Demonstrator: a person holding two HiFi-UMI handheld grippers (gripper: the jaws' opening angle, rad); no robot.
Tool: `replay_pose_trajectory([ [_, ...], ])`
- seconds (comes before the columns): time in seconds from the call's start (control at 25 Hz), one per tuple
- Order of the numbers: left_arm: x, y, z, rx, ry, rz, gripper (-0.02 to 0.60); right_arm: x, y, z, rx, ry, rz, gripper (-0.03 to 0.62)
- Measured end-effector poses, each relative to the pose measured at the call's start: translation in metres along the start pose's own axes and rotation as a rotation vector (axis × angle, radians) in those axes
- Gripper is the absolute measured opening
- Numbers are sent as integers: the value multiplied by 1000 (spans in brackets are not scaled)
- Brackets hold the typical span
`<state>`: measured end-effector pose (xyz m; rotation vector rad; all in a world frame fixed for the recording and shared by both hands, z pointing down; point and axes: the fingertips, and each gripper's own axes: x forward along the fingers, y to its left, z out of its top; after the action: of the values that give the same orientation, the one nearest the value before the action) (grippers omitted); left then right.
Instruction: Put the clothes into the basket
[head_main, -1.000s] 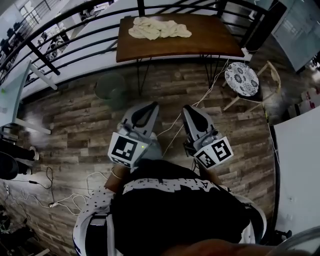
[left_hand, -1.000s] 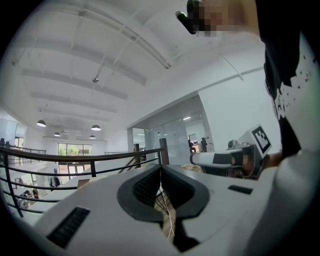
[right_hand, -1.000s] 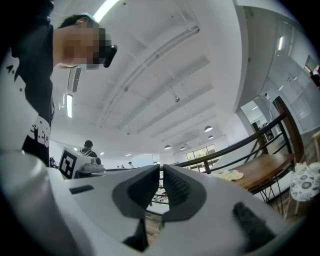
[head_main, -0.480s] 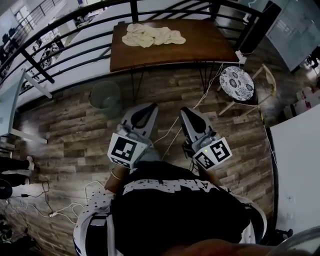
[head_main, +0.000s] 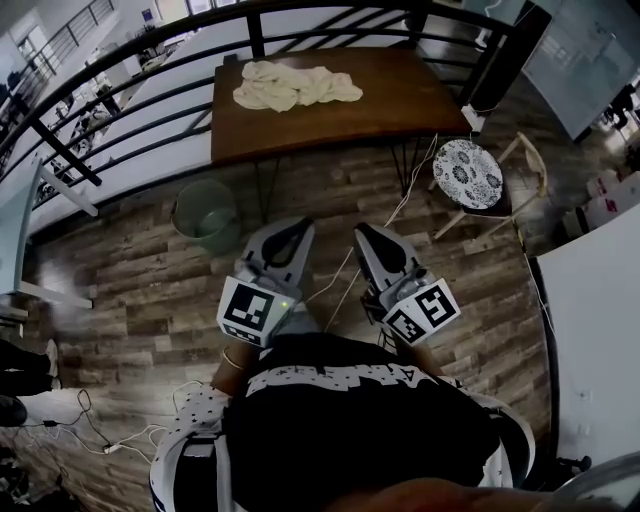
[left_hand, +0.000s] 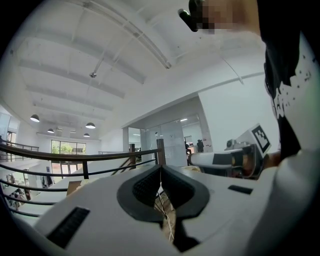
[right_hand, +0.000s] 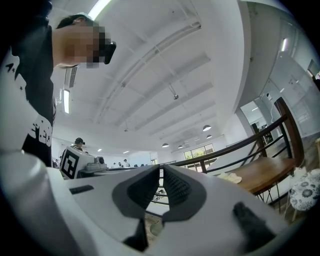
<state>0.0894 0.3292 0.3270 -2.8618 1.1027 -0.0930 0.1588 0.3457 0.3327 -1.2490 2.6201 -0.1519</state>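
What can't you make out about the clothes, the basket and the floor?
Clothes: head view, too small and bunched to count the garments.
Basket: head view, too small to see what lies inside.
Floor at the person's feet: head view, hidden by the torso.
White table: head view, cut off by the right edge.
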Motion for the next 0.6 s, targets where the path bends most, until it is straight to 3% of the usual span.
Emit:
replay_pose_trajectory([
  [0.6, 45, 61, -3, -23, -38, -44, 15, 62, -38, -4, -31, 18, -35, 34],
])
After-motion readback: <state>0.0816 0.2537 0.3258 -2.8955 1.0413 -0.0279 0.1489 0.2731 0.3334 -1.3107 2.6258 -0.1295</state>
